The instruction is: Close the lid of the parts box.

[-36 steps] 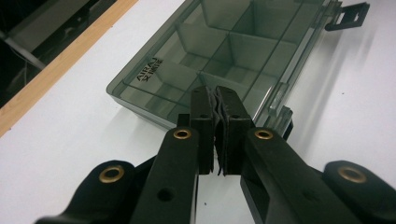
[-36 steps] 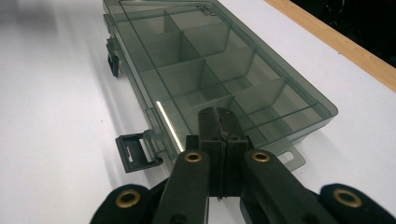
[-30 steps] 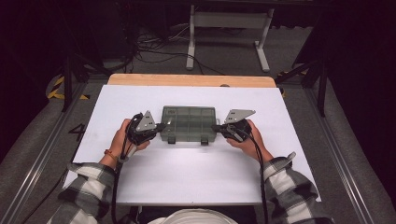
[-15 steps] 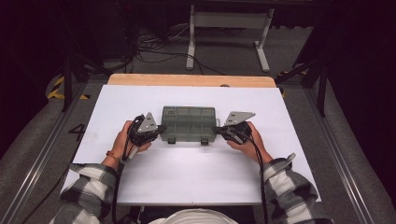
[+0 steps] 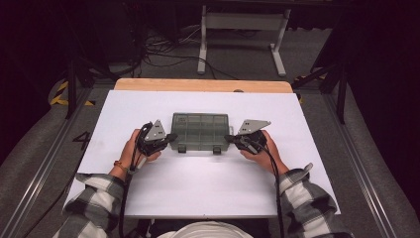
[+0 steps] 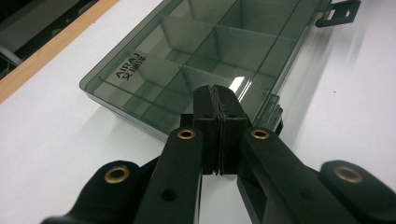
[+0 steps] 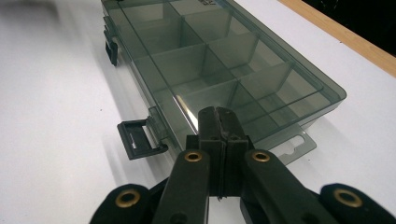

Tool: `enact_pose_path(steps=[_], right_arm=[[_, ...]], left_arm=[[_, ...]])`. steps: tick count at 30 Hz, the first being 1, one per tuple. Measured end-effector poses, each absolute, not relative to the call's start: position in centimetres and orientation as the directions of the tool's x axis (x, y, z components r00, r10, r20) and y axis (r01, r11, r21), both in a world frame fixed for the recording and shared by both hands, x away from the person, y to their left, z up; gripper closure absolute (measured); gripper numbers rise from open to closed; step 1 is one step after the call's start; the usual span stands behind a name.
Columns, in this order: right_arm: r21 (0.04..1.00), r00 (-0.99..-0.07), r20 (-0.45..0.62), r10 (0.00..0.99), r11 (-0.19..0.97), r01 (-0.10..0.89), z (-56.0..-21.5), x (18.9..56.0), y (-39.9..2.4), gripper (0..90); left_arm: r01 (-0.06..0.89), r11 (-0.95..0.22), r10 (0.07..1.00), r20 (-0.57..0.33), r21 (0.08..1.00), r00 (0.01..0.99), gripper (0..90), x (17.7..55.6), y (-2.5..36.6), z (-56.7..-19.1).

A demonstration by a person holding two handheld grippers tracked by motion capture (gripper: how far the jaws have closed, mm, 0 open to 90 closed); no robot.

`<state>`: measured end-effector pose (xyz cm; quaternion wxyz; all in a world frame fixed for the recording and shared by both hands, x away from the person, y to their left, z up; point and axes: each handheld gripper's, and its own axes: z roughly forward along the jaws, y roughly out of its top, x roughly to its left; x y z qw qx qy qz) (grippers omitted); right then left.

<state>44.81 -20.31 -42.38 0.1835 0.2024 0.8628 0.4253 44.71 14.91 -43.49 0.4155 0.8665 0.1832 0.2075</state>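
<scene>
"AIRAJ" is printed on the lid of the smoky clear organiser box (image 6: 205, 60), which lies shut at the centre of the white desk (image 5: 198, 188), its divided compartments empty. The left gripper (image 5: 166, 139) sits at the box's nine o'clock end, the right gripper (image 5: 233, 140) at three o'clock. Both jaws are clenched on nothing, tips at the box's ends.

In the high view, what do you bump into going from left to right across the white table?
Left gripper → grey compartment box → right gripper.
</scene>
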Motion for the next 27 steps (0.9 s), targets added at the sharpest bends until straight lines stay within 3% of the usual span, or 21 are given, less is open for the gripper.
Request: enact_pose_path(steps=[13,27], right_arm=[[0.819,-0.854,-0.157,0.496,0.549,0.168,-42.2,44.4,-20.2,90.0],[0.855,-0.842,-0.172,0.511,0.501,0.130,-41.4,43.6,-20.5,80.2]], left_arm=[[0.127,-0.553,0.513,0.217,0.823,0.830,83.7,44.4,15.2,-43.1],[0.087,-0.514,0.528,0.235,0.853,0.816,74.7,43.7,15.5,-42.2]])
